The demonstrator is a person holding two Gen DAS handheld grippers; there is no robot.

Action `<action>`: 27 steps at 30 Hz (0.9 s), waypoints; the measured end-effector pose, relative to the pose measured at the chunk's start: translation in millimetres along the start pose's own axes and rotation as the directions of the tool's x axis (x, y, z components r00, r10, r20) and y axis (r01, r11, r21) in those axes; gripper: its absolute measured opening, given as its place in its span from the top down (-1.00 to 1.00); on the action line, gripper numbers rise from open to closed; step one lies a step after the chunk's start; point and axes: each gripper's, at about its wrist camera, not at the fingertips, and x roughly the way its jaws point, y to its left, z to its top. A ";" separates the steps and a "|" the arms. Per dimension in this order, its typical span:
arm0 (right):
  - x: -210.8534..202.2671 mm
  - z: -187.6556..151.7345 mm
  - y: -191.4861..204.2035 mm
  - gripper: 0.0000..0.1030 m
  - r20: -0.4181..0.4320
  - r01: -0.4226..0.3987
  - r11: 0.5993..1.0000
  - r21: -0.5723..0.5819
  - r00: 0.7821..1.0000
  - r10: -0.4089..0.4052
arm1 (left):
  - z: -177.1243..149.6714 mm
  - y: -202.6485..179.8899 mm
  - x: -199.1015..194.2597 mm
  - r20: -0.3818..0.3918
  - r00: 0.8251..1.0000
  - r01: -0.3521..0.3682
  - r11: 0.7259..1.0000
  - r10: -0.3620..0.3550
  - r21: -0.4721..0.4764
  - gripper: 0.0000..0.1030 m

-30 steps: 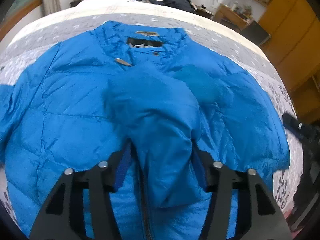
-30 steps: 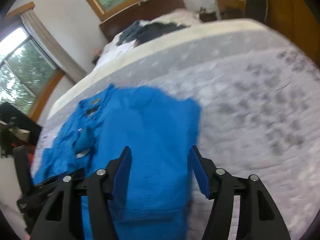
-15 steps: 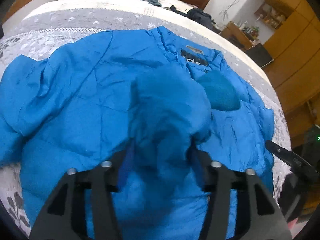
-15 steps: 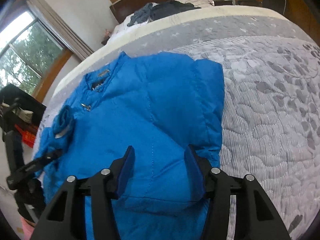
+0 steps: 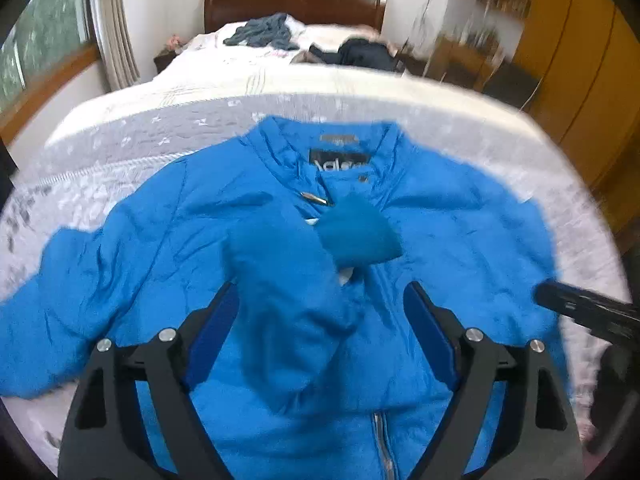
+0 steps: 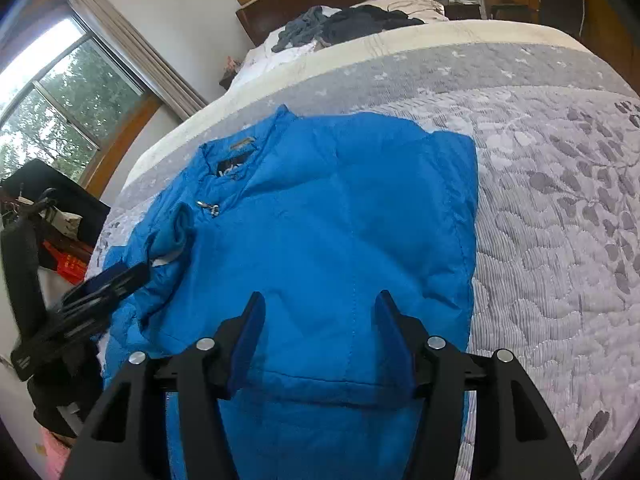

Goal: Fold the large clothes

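A bright blue puffer jacket (image 5: 460, 240) lay spread on the bed, on a grey quilt with a leaf pattern (image 6: 560, 220), straight ahead of both tongs. Its front was up, the zipper (image 5: 380, 440) ran toward the left tongs (image 5: 320, 316), and one sleeve (image 5: 288, 300) was folded across the chest with a darker teal cuff (image 5: 360, 236) at its end. The left tongs stood wide apart, the sleeve lying between them; I cannot tell if they touched it. The right tongs (image 6: 318, 316) were also wide, holding nothing, above the folded right side of the jacket. A black neck label (image 5: 338, 162) carried white letters, too blurred to read. To the right of the right tongs the quilt was free up to the bed edge.
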 end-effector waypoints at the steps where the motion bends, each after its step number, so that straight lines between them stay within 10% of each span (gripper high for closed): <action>1: 1.1 0.2 -0.8 -0.12 -0.003 0.001 1.000 0.003 1.000 -0.001 | 3.1 -4.1 6.4 -0.007 1.000 -0.022 1.000 0.022 0.004 -0.51; 8: 8.1 1.5 -6.1 -0.12 -0.016 -0.001 1.000 0.003 1.000 0.001 | 5.9 21.1 13.6 -0.004 1.000 0.014 0.997 -0.015 -0.075 0.33; 13: 9.3 -0.2 -4.7 -0.12 -0.015 0.011 1.000 -0.007 1.000 -0.011 | -7.3 69.4 -26.0 0.075 0.989 0.137 0.979 -0.127 -0.154 0.41; 22: 10.0 -1.8 -2.5 -0.13 -0.013 0.033 0.999 -0.011 0.999 -0.033 | -40.3 172.9 -63.0 0.133 0.991 0.046 0.960 -0.010 -0.275 0.34; 27: -10.4 -4.4 14.4 -0.15 0.017 0.016 0.999 -0.047 1.000 -0.016 | -44.1 165.5 -72.8 0.148 0.987 0.101 0.961 -0.065 -0.256 0.22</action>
